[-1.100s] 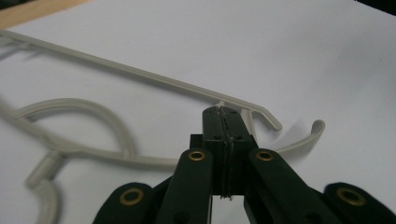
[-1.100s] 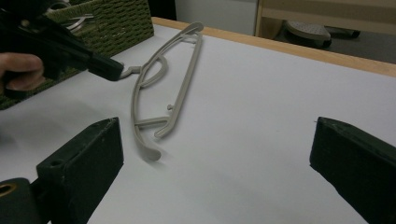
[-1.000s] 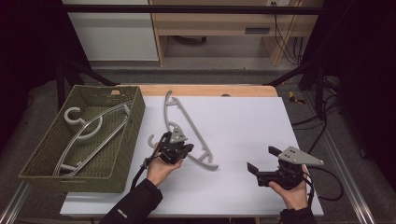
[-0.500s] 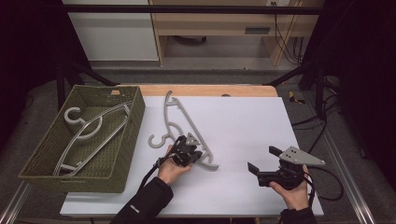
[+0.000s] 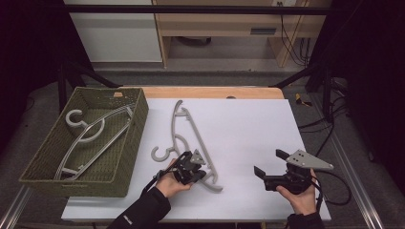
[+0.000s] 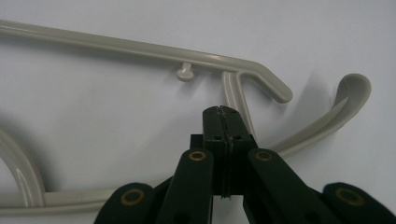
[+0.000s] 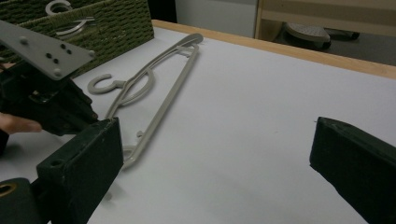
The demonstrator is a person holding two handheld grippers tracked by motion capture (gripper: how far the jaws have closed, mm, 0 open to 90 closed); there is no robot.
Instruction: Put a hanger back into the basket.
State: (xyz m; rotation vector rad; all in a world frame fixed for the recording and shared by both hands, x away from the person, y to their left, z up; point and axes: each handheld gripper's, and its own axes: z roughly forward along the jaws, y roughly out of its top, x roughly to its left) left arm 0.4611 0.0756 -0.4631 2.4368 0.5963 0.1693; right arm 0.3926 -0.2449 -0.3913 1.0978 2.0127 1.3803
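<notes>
Left tool (image 5: 192, 168) pinched closed on grey hanger's (image 5: 184, 131) lower bar, flat on desk (image 5: 248, 124). Right tool (image 5: 270, 164) wide open, holding nothing.

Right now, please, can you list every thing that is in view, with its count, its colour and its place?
hanger on the table: one, pale grey, flat on the white sheet, right of the basket, hook toward the basket
hangers in the basket: at least two, pale grey, lying stacked inside
basket: one, green woven, left end of the table
table: one, white sheet on top, wood edge at the far side
cabinet: one, white, on the floor beyond the table
left gripper: one, black, jaws closed on the near end of the hanger on the table
right gripper: one, black with a grey plate, jaws open, holding nothing, near right part of the table
hands: two, one on each gripper
</notes>
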